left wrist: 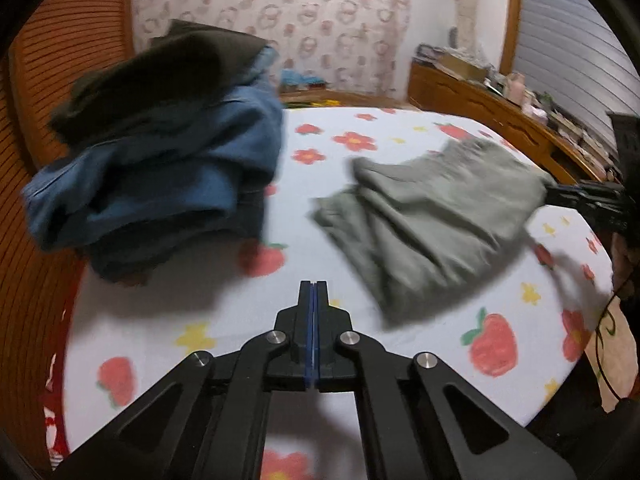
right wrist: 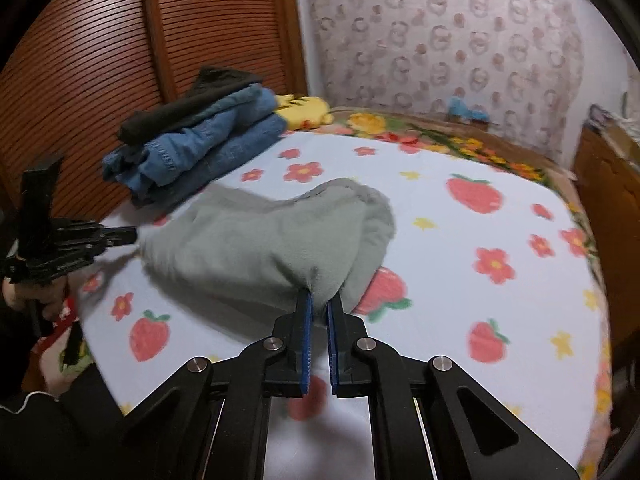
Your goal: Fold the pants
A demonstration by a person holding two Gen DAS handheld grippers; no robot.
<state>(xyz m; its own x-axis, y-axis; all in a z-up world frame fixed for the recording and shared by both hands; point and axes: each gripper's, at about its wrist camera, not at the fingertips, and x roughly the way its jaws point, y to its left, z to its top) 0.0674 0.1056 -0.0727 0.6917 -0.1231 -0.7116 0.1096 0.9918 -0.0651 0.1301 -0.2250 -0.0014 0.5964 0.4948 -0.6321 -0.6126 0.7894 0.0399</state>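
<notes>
Bedroom setup, with a white bedsheet printed with strawberries and flowers [right wrist: 460,240] serving as the work surface and a slatted brown wooden wardrobe door [right wrist: 100,40] behind it. Sitting on that sheet, over by the wardrobe side, is a stack of folded blue denim and dark garments [right wrist: 192,140], so it's looking like a few pairs are already done. The grey soft-fabric pants [right wrist: 260,248] are lying mid-sheet, bunched and only partly folded as far as I can judge, so the real folding on this pair is still to come. The right gripper [right wrist: 319,304] is pinching a gathered edge of the grey pants between its blue pads, jaws nearly closed on the cloth. The left gripper [left wrist: 314,292] is looking fully closed with nothing between its blue pads in its own view, hovering over bare sheet, the pants off to its right. From the right camera its tip is sitting just beside the pants' far corner, so I can't rule out a sliver of fabric.
</notes>
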